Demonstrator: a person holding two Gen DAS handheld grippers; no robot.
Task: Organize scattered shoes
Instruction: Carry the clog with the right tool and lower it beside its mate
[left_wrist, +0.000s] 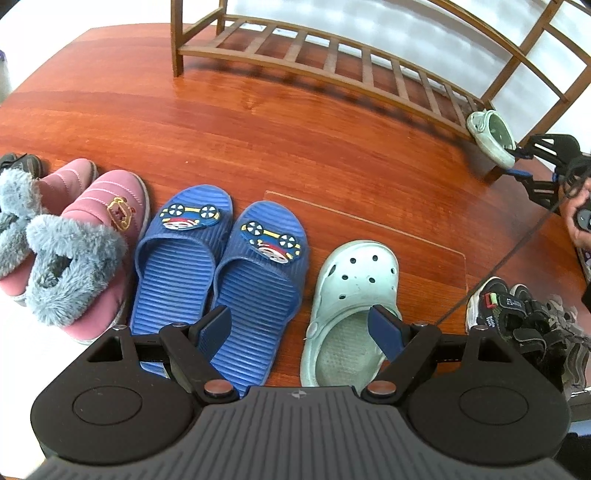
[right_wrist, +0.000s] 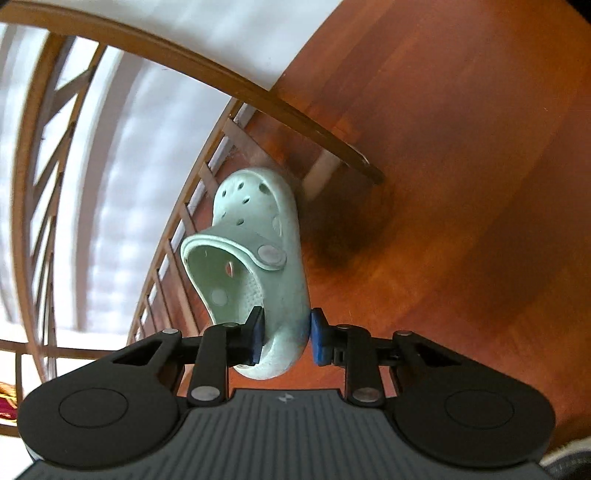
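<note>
**Mint clog pinched at the rack's end**

The scuffed pale-green clog (right_wrist: 258, 258), dotted with vent holes, hangs beside the wooden shoe rack (right_wrist: 207, 173), its heel wall clamped by the right gripper (right_wrist: 286, 338). The left gripper (left_wrist: 301, 332) hovers wide apart, empty, over its mate (left_wrist: 351, 302) and blue slides (left_wrist: 218, 266).

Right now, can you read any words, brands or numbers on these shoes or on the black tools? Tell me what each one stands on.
No text reads clearly.
Black sneaker: small white lettering on its side, too blurred to read; a small label beside it, also unreadable.
Pink fur-lined slipper: an embroidered badge, a picture, no legible words.
Blue slides: cartoon car pictures only.
Left gripper and right gripper: a small emblem on each body, no letters.
</note>
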